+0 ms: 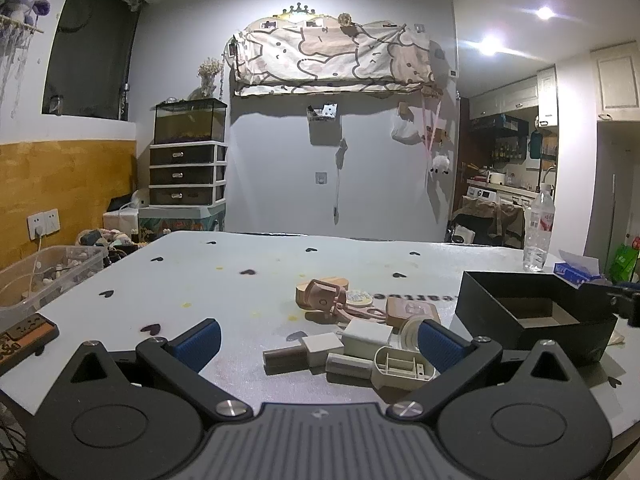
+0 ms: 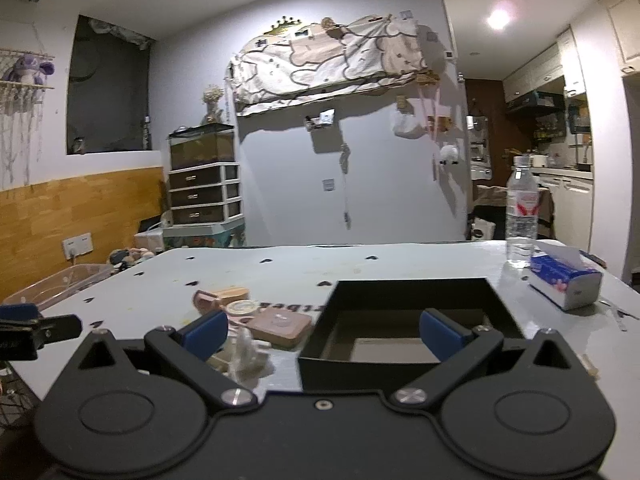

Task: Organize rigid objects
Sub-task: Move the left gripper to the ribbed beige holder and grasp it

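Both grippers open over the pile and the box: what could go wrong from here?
The small items are packed together: closing the left gripper on the white charger may drag the touching white open-sided case along. The right gripper hangs low at the black box, so its fingers could nudge the near wall.

Both views taken low over the table (image 1: 248, 292), faced toward the far wall, black box (image 1: 532, 320) and water bottle (image 2: 521, 216) shared, right view set nearer them

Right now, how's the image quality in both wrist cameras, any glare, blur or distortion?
Left wrist view: ceiling lights flare with streaks at upper right, fisheye bends the walls, and the clutter near the black box is sharp. Right wrist view: dimmer and softer, the white item beside the left fingertip is smeared, and the water bottle stays readable.
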A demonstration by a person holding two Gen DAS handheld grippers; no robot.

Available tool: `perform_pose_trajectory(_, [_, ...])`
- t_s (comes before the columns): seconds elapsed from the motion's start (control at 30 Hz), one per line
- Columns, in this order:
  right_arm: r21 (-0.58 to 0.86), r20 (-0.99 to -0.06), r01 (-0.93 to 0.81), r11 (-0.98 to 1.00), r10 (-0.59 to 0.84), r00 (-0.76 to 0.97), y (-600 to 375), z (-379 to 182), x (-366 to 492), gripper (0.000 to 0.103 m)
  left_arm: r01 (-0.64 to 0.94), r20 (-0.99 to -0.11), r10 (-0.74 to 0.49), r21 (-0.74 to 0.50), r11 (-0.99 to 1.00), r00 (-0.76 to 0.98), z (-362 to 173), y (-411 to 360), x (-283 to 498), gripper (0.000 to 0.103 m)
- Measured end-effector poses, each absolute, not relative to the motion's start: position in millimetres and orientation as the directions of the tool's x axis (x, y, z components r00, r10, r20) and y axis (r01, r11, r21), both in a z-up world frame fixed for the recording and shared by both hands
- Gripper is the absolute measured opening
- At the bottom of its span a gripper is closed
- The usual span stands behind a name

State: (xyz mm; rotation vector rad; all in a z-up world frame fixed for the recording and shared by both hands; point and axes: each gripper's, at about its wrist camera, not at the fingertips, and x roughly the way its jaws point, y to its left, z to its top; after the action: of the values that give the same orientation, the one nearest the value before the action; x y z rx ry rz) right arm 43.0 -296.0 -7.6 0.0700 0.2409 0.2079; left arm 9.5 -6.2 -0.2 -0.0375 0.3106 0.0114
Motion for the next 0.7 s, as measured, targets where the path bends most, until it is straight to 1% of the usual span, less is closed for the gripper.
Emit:
perform_pose_trajectory(0.13, [0.099,-0.246,-0.133,0.986,0.154,0.957,-313.9,-12.1,51.8,0.103,-0.013,-0.336,0.001,-0.033,0.999,0.942,-6.4,-8.9,20.6,0.103])
perform_pose_trajectory(0.23, [0.101,-0.268,-0.086,0.991,0.11,0.957,-327.5,-14.8,61.5,0.103,-0.001,-0.382,-0.022,-0.06,0.998,0.924,-11.7,-9.2,33.1,0.103])
perform_pose_trajectory(0.37, [0.095,-0.287,-0.007,0.995,0.034,0.957,-352.9,-18.5,75.4,0.103,0.01,-0.438,-0.038,-0.066,0.998,0.898,-23.2,-14.5,52.3,0.103])
perform_pose_trajectory(0.53, [0.095,-0.34,0.077,0.993,-0.041,0.939,-382.5,-23.7,100.4,0.103,0.034,-0.489,-0.074,-0.09,0.995,0.869,-38.6,-23.9,74.6,0.103])
perform_pose_trajectory(0.57, [0.104,-0.357,0.08,0.991,-0.038,0.933,-388.5,-25.1,106.7,0.101,0.041,-0.497,-0.081,-0.09,0.995,0.864,-41.2,-26.2,78.3,0.103])
perform_pose_trajectory(0.63, [0.128,-0.393,0.079,0.989,-0.022,0.919,-399.6,-28.1,117.2,0.094,0.061,-0.512,-0.101,-0.094,0.994,0.853,-46.3,-32.1,86.1,0.103])
perform_pose_trajectory(0.7, [0.161,-0.429,0.076,0.984,0.0,0.903,-410.2,-32.4,129.2,0.085,0.079,-0.523,-0.126,-0.112,0.991,0.843,-50.9,-37.6,94.1,0.103])
